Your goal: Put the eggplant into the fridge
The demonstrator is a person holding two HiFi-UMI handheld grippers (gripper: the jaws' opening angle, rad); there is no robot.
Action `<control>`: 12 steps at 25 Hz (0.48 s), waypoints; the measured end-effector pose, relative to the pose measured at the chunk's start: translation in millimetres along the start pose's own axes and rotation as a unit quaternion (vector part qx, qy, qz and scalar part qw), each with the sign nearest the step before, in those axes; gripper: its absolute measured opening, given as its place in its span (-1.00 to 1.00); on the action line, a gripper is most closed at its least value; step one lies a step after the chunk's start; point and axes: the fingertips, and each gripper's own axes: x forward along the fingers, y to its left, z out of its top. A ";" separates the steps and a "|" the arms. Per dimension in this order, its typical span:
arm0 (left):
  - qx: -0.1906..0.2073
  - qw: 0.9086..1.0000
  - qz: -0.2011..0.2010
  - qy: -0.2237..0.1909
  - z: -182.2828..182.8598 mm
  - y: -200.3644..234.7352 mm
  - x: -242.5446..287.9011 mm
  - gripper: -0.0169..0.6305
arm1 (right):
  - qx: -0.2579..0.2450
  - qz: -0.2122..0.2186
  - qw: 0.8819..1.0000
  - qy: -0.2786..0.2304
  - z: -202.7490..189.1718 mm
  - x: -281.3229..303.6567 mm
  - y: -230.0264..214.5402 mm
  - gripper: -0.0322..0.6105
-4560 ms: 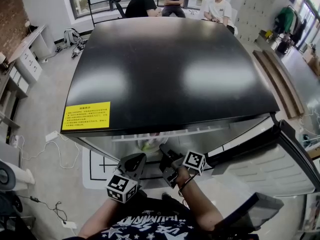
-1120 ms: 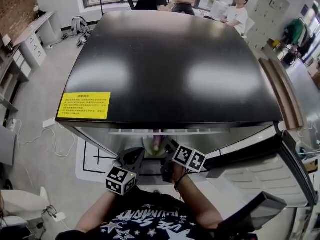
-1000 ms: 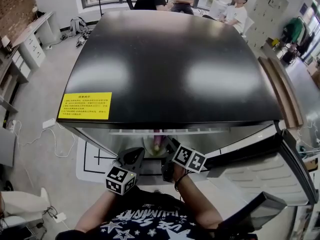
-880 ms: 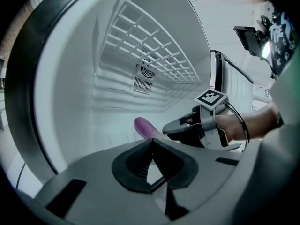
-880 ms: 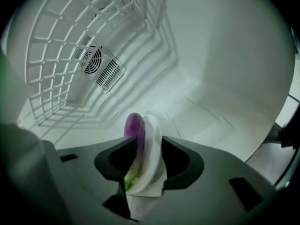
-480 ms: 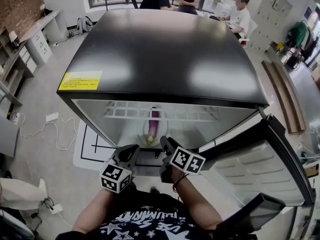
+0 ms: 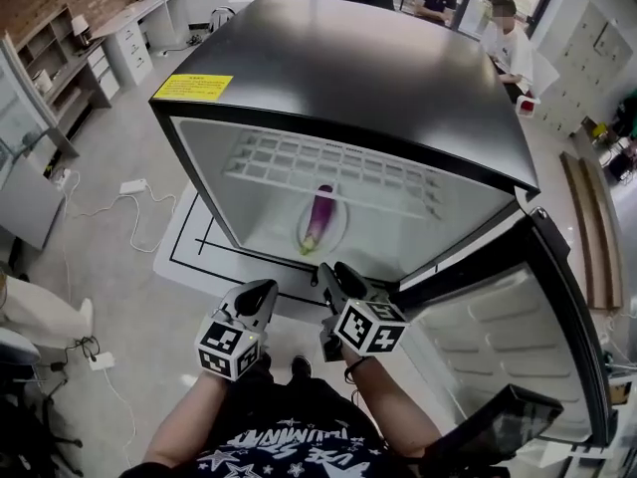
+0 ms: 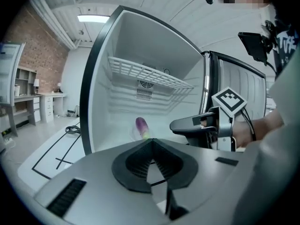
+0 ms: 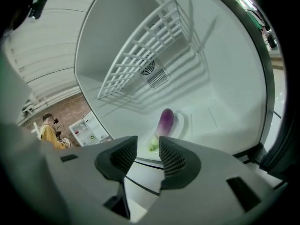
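Observation:
A purple eggplant (image 7: pixel 318 217) with a green stem end lies on a white plate (image 7: pixel 336 229) on the floor of the open fridge (image 7: pixel 299 88). Both grippers hang outside the opening, apart from the eggplant. My left gripper (image 7: pixel 261 292) is shut with nothing in it; its jaws meet at the tip (image 8: pixel 150 142). My right gripper (image 7: pixel 331 272) is open by a narrow gap and empty (image 9: pixel 147 146). The eggplant (image 9: pixel 165 121) shows beyond its jaws on the plate (image 9: pixel 181 122). The left gripper view also catches the eggplant (image 8: pixel 142 125) and the right gripper (image 8: pixel 187 124).
A white wire shelf (image 7: pixel 328 172) spans the fridge above the eggplant. The fridge door (image 7: pixel 518 337) stands open at my right. Cables (image 7: pixel 124 207) and a white mat with black lines (image 7: pixel 189 257) lie on the floor at left. People sit beyond the fridge.
The head view has dropped and pulled back, so the fridge's inside, shelf and eggplant show fully. Both grippers stay low outside the opening. The eggplant has stayed on its plate.

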 end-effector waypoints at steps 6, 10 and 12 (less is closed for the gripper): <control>-0.018 0.999 0.026 -0.010 -9.0 2.6 -23.8 -0.92 | 0.014 0.055 0.997 0.042 -33.9 1.7 37.4 -0.43; -0.024 0.999 0.023 -0.015 -21.4 -0.9 -39.6 -0.92 | 0.017 0.101 0.993 0.052 -56.9 -6.0 65.9 -0.44; -0.027 0.999 0.021 -0.018 -29.5 -4.8 -52.9 -0.92 | 0.001 0.109 0.992 0.058 -71.2 -12.6 78.6 -0.57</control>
